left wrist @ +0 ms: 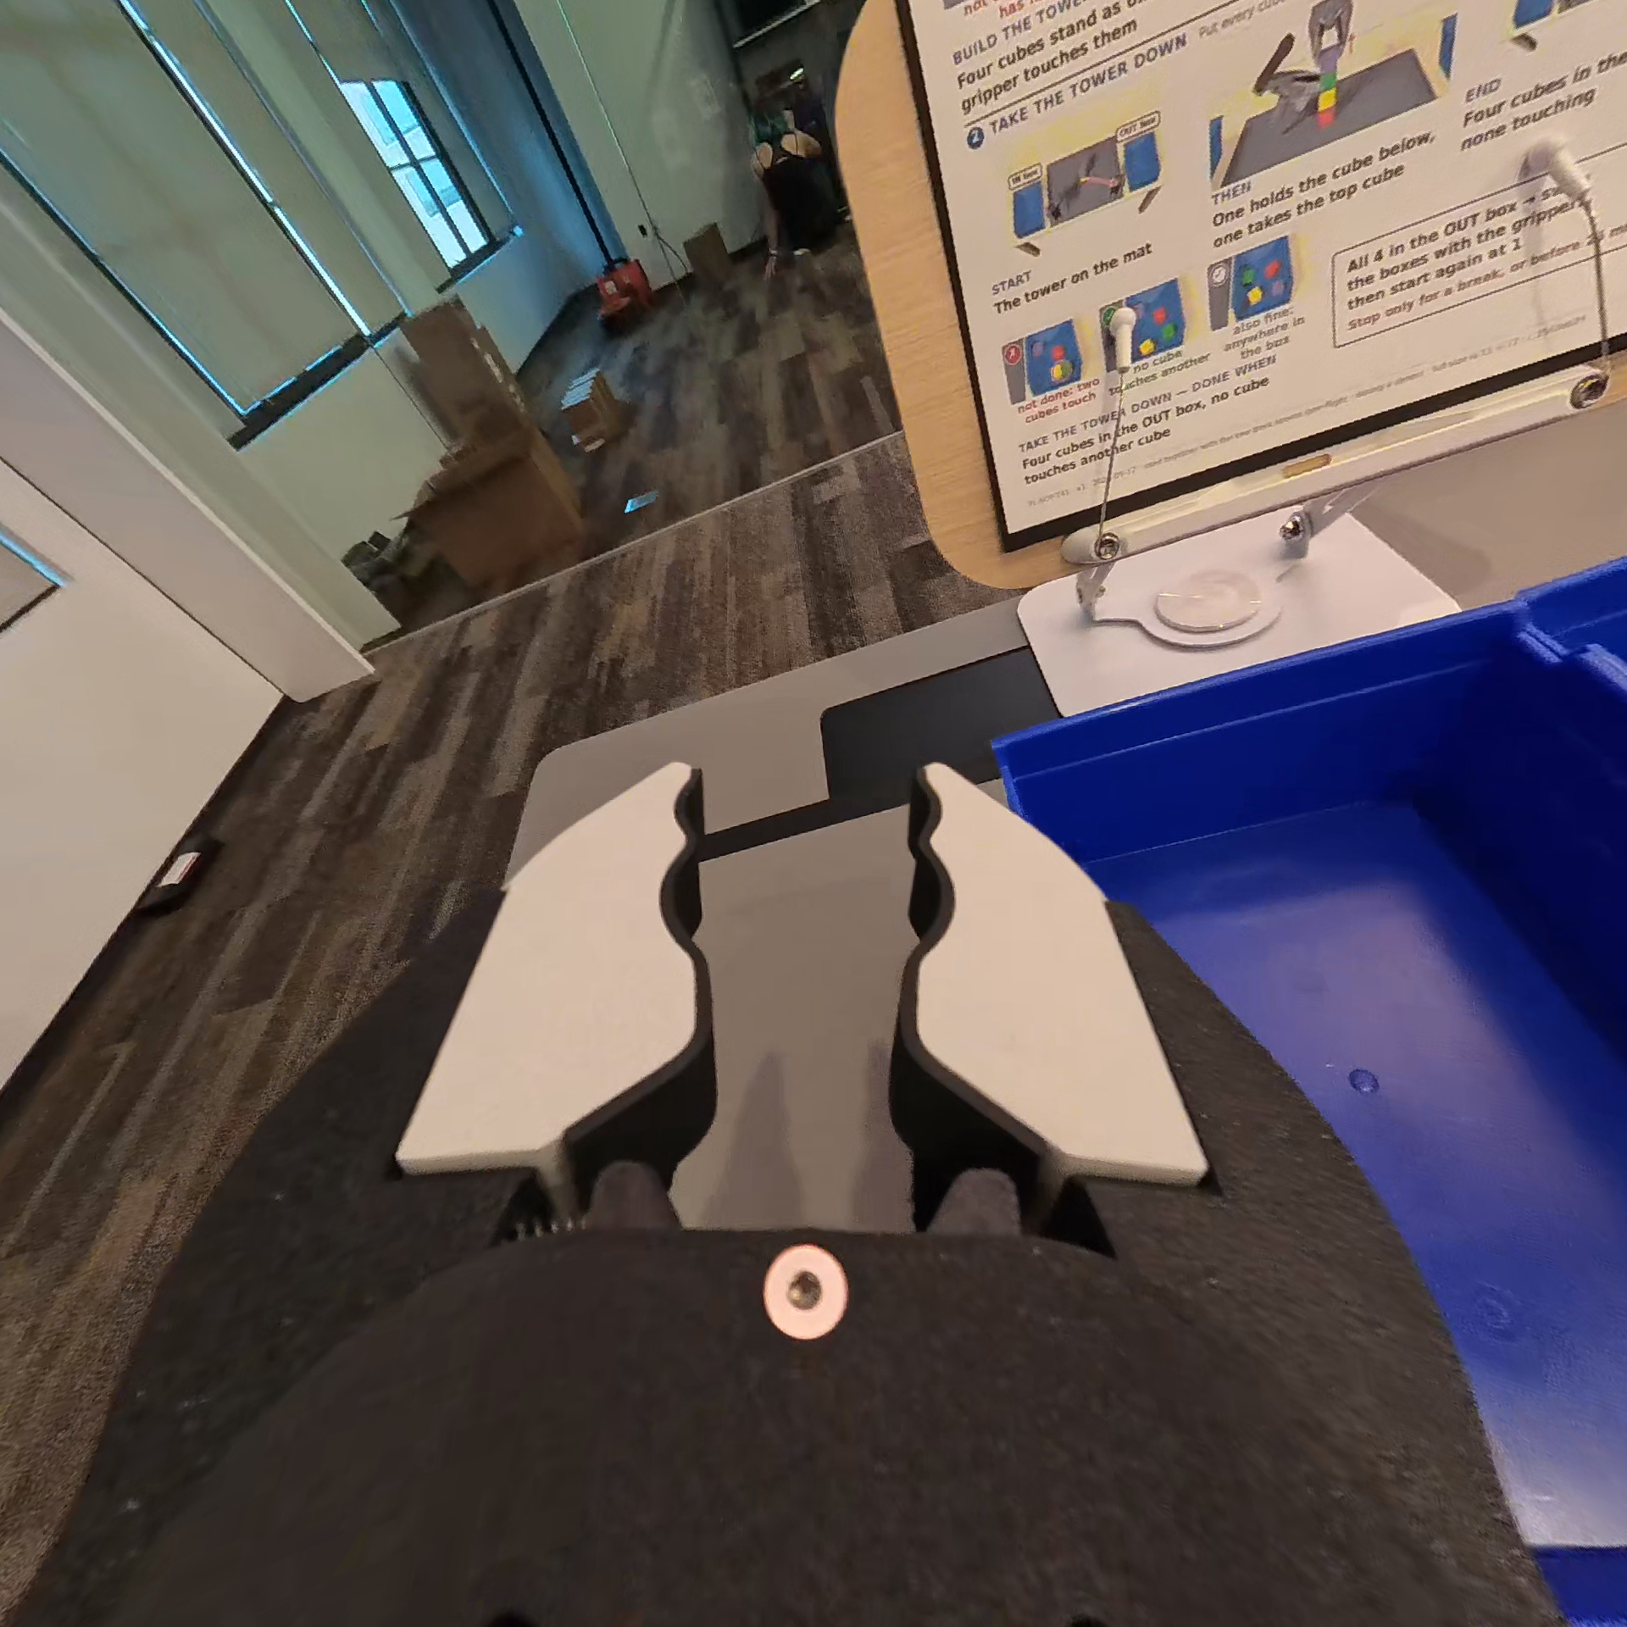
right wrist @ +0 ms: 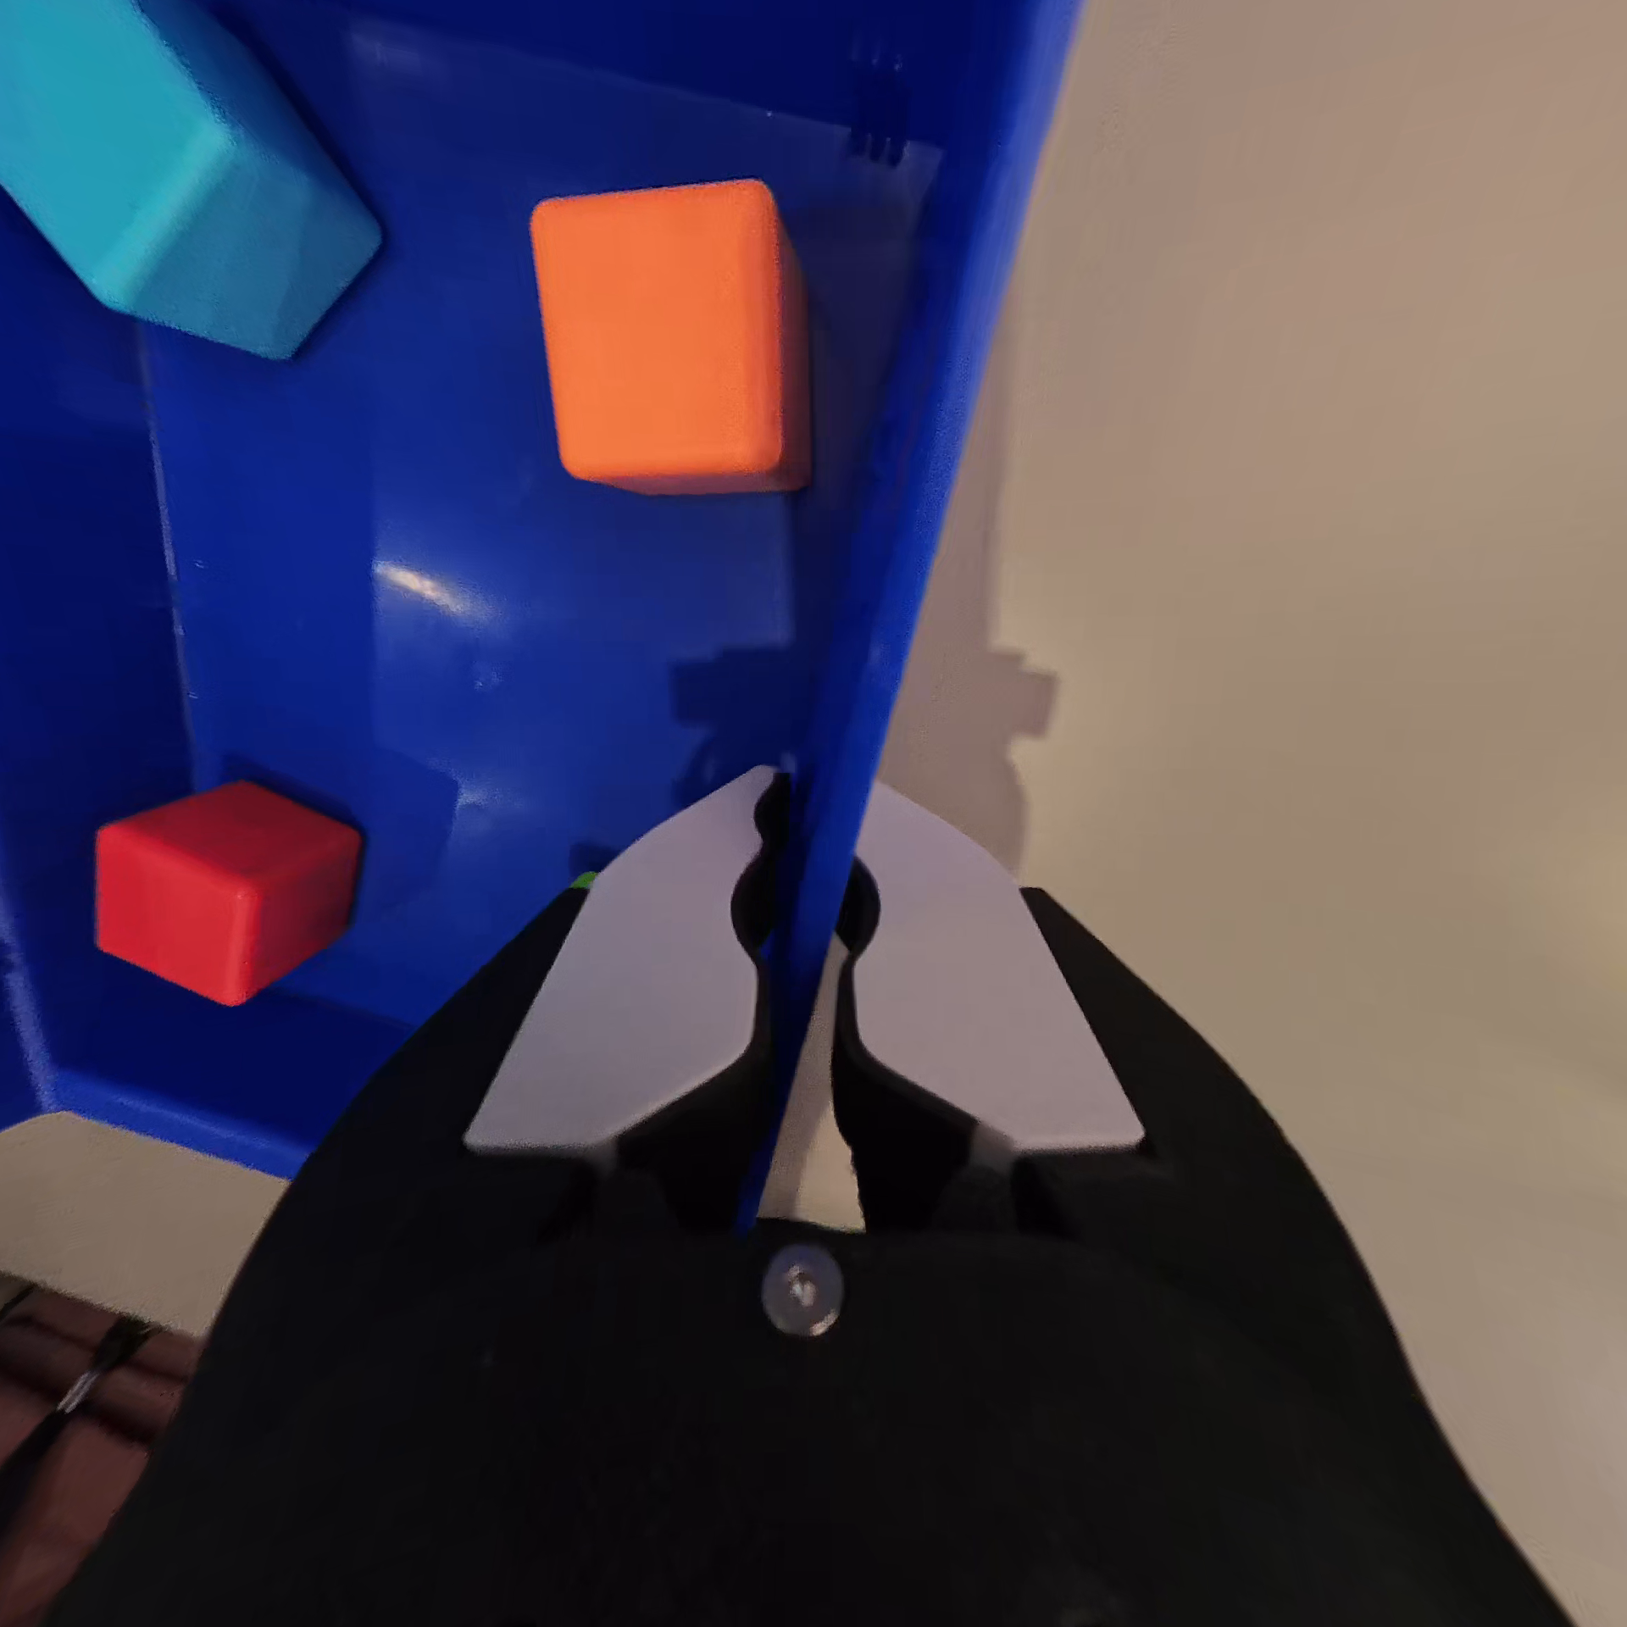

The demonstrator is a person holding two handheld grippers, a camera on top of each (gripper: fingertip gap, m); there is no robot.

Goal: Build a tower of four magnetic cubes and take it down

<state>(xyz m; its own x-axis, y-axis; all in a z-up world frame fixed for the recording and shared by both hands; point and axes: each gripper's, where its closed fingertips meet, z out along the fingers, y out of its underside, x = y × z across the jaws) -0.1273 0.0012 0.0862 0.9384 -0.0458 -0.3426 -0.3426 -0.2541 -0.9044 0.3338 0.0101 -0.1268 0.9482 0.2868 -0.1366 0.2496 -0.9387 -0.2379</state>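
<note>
While the left gripper (left wrist: 808, 784) hangs with its two fingers apart and nothing between them, the right gripper (right wrist: 814, 792) has its fingers closed on the thin side wall of a blue bin (right wrist: 889, 546), one finger inside the bin and the other outside it. Three cubes show inside that bin, none touching another: an orange cube (right wrist: 665, 334) close to the gripped wall, a red cube (right wrist: 220, 889) well apart from it, and a teal cube (right wrist: 167, 167) at the upper left, cut off by the picture's edge. A small speck of green shows just beside the inner finger, too little to tell what it is. In the left wrist view a second blue bin (left wrist: 1233, 797) stands just right of the open fingers, and no cubes show in the part of it that is visible. It sits on a grey table (left wrist: 775, 704) beside a dark mat (left wrist: 933, 731), and behind stands an instruction board (left wrist: 1277, 246) on a white stand. Beyond the table are patterned carpet, cardboard boxes (left wrist: 493, 458), tall windows and a person far off.
</note>
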